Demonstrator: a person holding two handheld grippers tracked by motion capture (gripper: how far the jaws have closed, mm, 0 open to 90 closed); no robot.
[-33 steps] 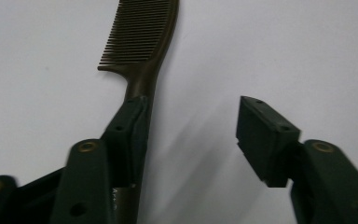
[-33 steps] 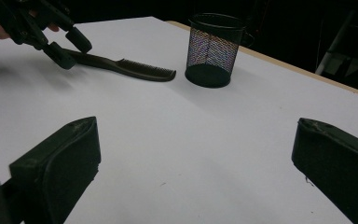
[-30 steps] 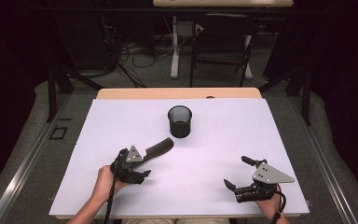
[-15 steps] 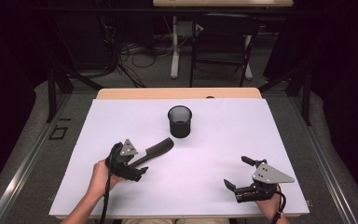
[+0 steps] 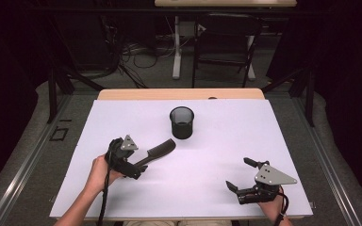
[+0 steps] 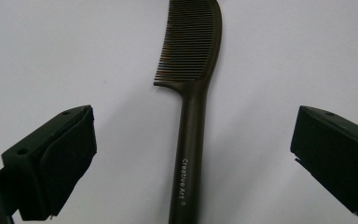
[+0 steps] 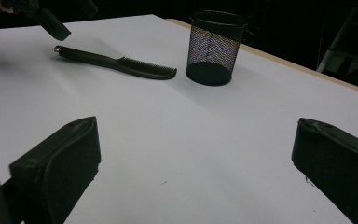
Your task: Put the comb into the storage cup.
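Left gripper [image 5: 131, 165]: jaws have just been opening and stand wide apart, the comb's handle between them but untouched.
Comb [image 6: 190, 107]: dark brown, flat on the white table [image 5: 217, 188], teeth end towards the cup.
Mesh pen cup [image 5: 182, 122]: black, upright, just beyond the comb's tip.
Right gripper [image 5: 239, 175]: released, nothing between its jaws, well apart from the comb.

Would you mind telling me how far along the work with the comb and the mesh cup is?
Done: the comb lies flat on the table. In hand: the left gripper has just been opening, handle between but untouched. Left: the mesh cup holds nothing.
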